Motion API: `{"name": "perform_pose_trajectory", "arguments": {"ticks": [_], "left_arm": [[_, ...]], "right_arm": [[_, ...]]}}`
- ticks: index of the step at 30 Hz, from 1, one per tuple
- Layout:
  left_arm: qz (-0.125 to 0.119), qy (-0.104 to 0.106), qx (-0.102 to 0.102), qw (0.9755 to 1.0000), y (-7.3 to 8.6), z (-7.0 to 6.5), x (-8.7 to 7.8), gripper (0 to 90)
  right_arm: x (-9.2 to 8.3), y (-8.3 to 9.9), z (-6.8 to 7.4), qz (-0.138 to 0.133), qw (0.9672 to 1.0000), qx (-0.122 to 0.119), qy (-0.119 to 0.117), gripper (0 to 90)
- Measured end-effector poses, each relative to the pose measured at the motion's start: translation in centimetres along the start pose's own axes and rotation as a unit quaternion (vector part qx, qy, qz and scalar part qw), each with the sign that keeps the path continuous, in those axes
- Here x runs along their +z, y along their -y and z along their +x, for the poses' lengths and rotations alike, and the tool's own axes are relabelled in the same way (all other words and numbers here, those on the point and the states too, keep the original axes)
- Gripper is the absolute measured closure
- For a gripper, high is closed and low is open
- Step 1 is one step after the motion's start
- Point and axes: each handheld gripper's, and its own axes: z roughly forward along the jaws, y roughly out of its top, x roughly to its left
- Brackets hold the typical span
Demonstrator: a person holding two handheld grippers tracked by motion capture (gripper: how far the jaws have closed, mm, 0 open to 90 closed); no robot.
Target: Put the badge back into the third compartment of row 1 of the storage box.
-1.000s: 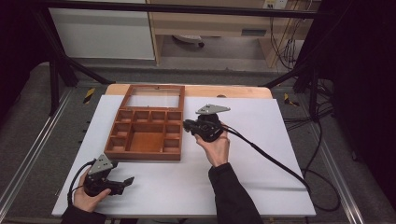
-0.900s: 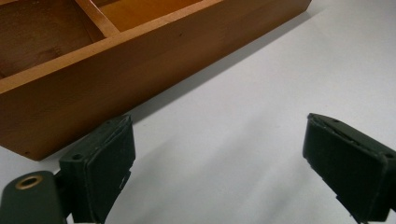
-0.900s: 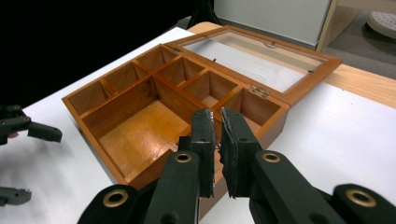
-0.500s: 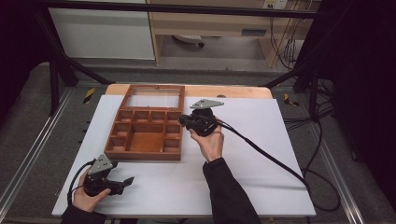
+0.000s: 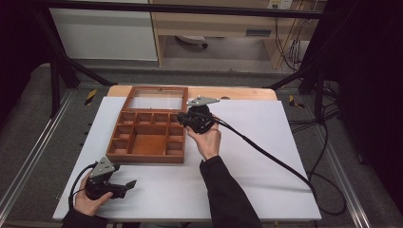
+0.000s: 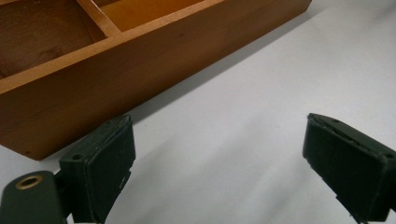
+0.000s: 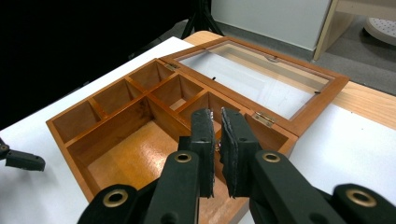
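An open wooden box (image 5: pixel 145 158) with several empty compartments lies at the table's left centre, its glass lid (image 5: pixel 154 101) folded flat behind it. My right gripper (image 5: pixel 180 117) hovers at the box's right edge and points left over the small compartments. In the right gripper view its jaws (image 7: pixel 217 126) stand shut above the box (image 7: pixel 74 140) and beside the lid (image 7: pixel 261 79), with nothing seen between them. My left gripper (image 5: pixel 129 185) rests near the front left corner of the table, open. In the left gripper view its jaws (image 6: pixel 219 158) stand wide apart over bare white table, close to the box's front wall (image 6: pixel 116 60).
The white table top (image 5: pixel 266 156) is bare to the right of the box and along the front. A black cable (image 5: pixel 266 152) runs from the right gripper across the table to the right edge. A strip of wooden tabletop (image 5: pixel 247 93) shows at the back.
My right gripper has moved a little left and away, from beside the box to over its right edge. The left gripper has stayed put.
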Motion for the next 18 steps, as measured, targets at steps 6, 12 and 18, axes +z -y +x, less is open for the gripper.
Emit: {"name": "perform_pose_trajectory", "arguments": {"ticks": [6, 12, 18], "left_arm": [[0.0, 0.0, 0.0, 1.0, 0.0, 0.0, 0.0, 9.1], [0.0, 0.001, 0.0, 1.0, 0.0, 0.0, 0.0, 9.1], [-0.001, 0.001, -0.001, 1.0, 0.0, 0.0, 0.0, 9.1]], "right_arm": [[0.9, -0.3, 0.1, 0.003, 1.0, 0.001, 0.001, 83.9], [2.0, -0.5, 0.2, 0.004, 1.0, 0.0, 0.0, 83.9], [3.0, -0.7, 0.2, 0.009, 1.0, -0.002, 0.004, 83.9]]}}
